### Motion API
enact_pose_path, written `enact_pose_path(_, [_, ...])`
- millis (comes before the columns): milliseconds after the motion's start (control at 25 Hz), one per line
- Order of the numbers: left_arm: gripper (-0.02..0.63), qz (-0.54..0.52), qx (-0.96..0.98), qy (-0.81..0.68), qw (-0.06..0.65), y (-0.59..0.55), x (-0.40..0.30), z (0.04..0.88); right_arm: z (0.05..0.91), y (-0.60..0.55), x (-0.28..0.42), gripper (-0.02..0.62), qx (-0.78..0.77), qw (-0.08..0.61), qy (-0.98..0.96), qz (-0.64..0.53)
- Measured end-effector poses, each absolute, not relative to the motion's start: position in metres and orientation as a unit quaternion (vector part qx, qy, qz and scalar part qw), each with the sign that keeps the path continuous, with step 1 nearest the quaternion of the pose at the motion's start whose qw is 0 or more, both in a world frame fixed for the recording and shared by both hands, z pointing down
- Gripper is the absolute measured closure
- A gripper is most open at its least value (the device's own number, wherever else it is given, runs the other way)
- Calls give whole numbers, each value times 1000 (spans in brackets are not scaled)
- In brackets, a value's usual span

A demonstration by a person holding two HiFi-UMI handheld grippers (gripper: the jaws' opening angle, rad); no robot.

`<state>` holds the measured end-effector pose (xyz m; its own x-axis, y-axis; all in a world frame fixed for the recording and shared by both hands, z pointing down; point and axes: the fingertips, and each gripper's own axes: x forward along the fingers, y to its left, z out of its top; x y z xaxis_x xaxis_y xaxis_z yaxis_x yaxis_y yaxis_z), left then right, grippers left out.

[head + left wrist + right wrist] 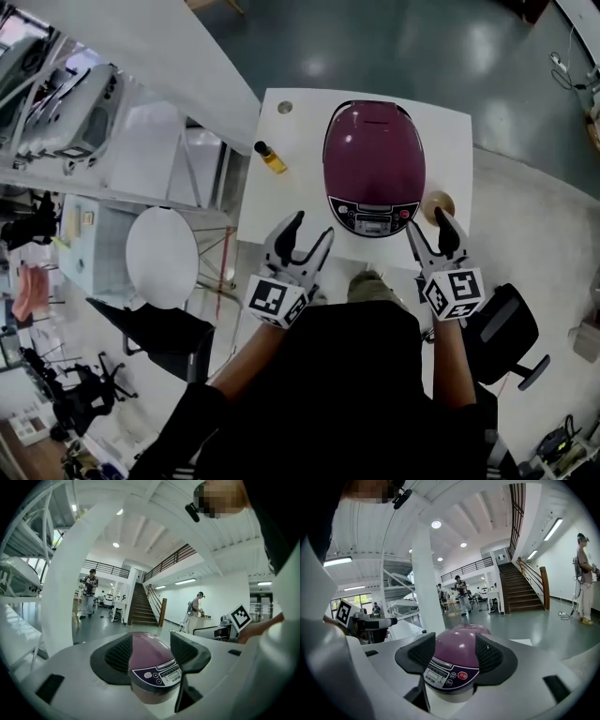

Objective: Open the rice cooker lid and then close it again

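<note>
Hovering near-side of the cooker, lid shut, on the table. Left gripper and right gripper: fingers wide apart, both empty. Suggest pressing the lid release by the near panel while steadying the body.

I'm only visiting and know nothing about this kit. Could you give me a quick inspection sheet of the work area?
Surface: white table, level, no spills seen.
Job's things: purple rice cooker, lid shut, control panel facing the person.
Clutter: small amber bottle left of the cooker; tan round object at its right, unclear what.
Grippers: left tool and right tool, both open, holding nothing, short of the cooker.
Cables: thin lead on the floor, far right; nothing seen on the table.
Surroundings: round white stool or table, black office chair, people in the hall beyond.
</note>
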<state>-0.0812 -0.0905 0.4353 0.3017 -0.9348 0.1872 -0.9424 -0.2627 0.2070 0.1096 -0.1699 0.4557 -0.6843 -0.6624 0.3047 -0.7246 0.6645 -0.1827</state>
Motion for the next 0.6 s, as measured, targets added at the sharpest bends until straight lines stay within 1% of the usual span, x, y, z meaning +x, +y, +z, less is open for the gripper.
enact_pose_path(600, [374, 13, 761, -635, 129, -154, -66, 435, 469, -213, 99, 359, 305, 117, -932, 159])
